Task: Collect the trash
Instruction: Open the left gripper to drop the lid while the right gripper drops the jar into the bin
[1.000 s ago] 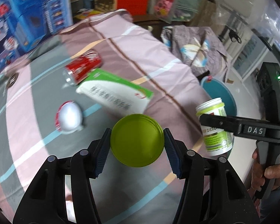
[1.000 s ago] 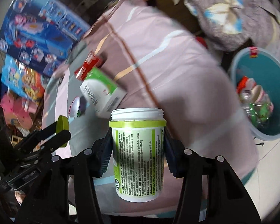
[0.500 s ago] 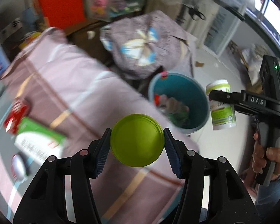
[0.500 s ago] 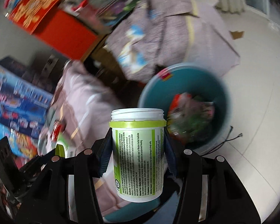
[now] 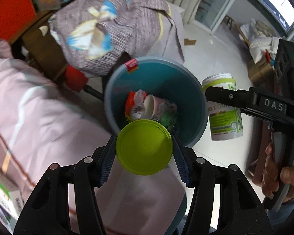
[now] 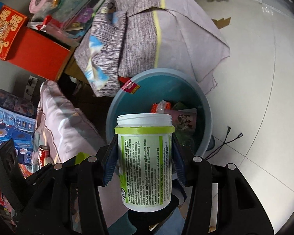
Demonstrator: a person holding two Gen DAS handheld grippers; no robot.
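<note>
While I watch both wrist feeds, the teal bin [image 5: 156,72] is my landmark: round, smooth plastic, pale rim, a red sticker [image 5: 131,65] on its far lip, w/ crumpled wrappers and a paper cup [image 5: 150,105] lying inside.

Left gripper [image 5: 144,146] clamps a lime-green lid [image 5: 144,146], a flat glossy disc; the ribbed blue pads [image 5: 108,157] press its edge on both sides, so the jaws are closed on it. The lid sits over the bin's near rim.

Right gripper [image 6: 144,157] grips a white plastic jar [image 6: 145,166], cylindrical, threaded open mouth, green band and a printed label. Pads bite mid-body on both sides, jar upright between them. In the left feed the jar [image 5: 223,105] hangs just beside the bin's right rim, outside it, above glossy white floor tiles [image 6: 254,78].

Room to move: the bin's mouth is open from above and its right side faces bare floor. To the bin's left, a soft pink striped cloth [image 5: 29,107] drapes right up to the rim; behind the bin a grey woven cloth [image 6: 143,35] hangs close, nearly touching the far lip. Two thin cables [image 6: 227,141] lie on the tiles just right of the bin. A red soda can [image 6: 43,153] lies on the cloth, well left of the bin.
</note>
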